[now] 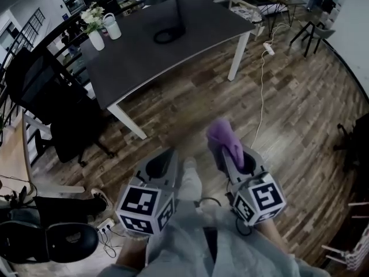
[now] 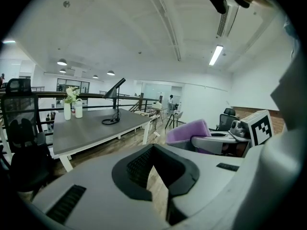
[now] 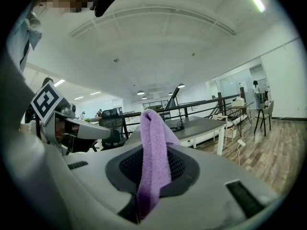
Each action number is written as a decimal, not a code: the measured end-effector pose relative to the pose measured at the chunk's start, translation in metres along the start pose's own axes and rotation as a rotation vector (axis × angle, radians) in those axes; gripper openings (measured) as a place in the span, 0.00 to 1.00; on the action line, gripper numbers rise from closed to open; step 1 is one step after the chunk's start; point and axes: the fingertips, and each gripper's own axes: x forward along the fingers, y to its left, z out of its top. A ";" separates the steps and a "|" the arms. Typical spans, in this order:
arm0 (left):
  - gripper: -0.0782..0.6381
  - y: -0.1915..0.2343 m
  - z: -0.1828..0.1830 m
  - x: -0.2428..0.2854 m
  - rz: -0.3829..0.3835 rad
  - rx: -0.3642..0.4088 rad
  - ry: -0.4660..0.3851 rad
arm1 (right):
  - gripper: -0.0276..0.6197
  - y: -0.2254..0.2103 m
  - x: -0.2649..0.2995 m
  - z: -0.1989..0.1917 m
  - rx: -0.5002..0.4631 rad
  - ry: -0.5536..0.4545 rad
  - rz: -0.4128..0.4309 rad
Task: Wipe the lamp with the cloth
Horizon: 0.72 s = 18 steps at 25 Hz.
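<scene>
one dark worktop (image 1: 173,59) on white legs is seen over a wood-plank floor (image 1: 300,108). the black lamp (image 1: 169,35) is stood on it, with a vase of flowers (image 1: 95,30) and a white jug (image 1: 112,26) near its far left corner. a black office chair (image 1: 55,105) is parked at the left. both tools are held low before the person, well apart from the worktop. the left tool (image 1: 166,157) is released, its jaws slightly parted around nothing. the right tool (image 1: 229,154) is clenched on the purple cloth (image 1: 222,136), which is stood up between its jaws.
</scene>
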 end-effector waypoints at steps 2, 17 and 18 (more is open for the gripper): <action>0.13 0.004 0.008 0.012 -0.007 0.005 -0.001 | 0.13 -0.007 0.011 0.006 -0.002 0.000 -0.001; 0.13 0.069 0.072 0.099 -0.024 -0.001 0.003 | 0.13 -0.051 0.114 0.064 0.005 -0.010 -0.015; 0.13 0.075 0.076 0.104 -0.026 -0.001 0.001 | 0.13 -0.053 0.121 0.067 0.005 -0.010 -0.016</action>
